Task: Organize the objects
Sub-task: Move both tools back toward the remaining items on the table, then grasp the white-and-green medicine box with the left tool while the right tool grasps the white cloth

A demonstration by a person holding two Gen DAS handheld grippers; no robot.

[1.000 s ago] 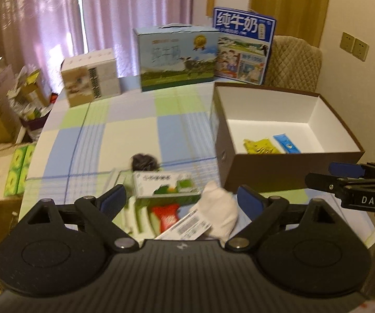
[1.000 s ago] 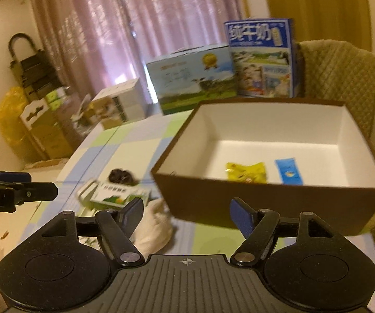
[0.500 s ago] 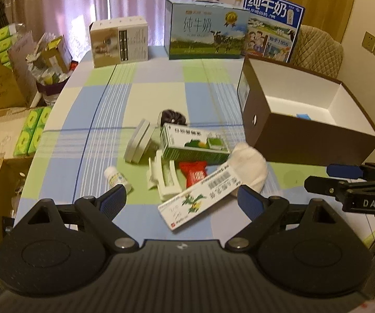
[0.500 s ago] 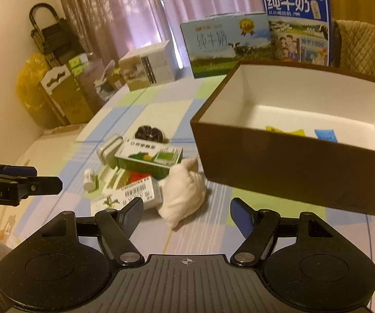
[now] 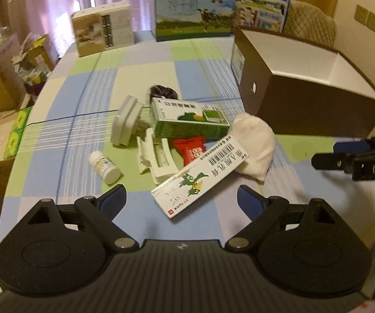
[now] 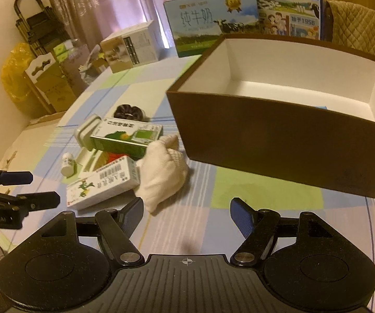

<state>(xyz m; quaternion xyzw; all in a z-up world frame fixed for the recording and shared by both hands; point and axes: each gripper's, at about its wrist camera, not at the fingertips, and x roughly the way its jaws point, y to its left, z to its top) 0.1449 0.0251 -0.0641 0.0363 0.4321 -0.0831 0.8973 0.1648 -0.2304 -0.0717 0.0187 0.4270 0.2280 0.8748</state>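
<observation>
- Left gripper [image 5: 181, 198]: black, blue-padded jaws spread wide, holding nothing. It has drawn back and risen over the last second, so the whole clutter now shows ahead of it.
- Right gripper [image 6: 186, 208]: jaws likewise wide and empty. It has pulled away from the box and sunk lower, so the box floor is now mostly hidden behind the near wall.
- Reading: both tools are retreating to survey; no item is yet chosen, and most of the sorting remains.
- Nearest items: long white carton with barcode and green bird print [image 5: 200, 173]; crumpled white cloth [image 5: 255, 146] touching its far end.
- Behind these: red sachet [image 5: 191, 150], white plastic tray [image 5: 157, 159], small white pill bottle lying on its side [image 5: 105, 165], green-and-white medicine box [image 5: 187, 118], pale grey flat case [image 5: 125, 121], dark scrunchie-like bundle [image 5: 162, 92].
- Brown open cardboard box with white lining [image 6: 278, 135]: stands right of the pile, apart from it.
- Tabletop [image 5: 83, 99]: blue, green and cream checked cloth.
- Room: milk cartons [image 5: 192, 13] at the far edge, pink curtains, quilted chair, stacked boxes on the floor.
</observation>
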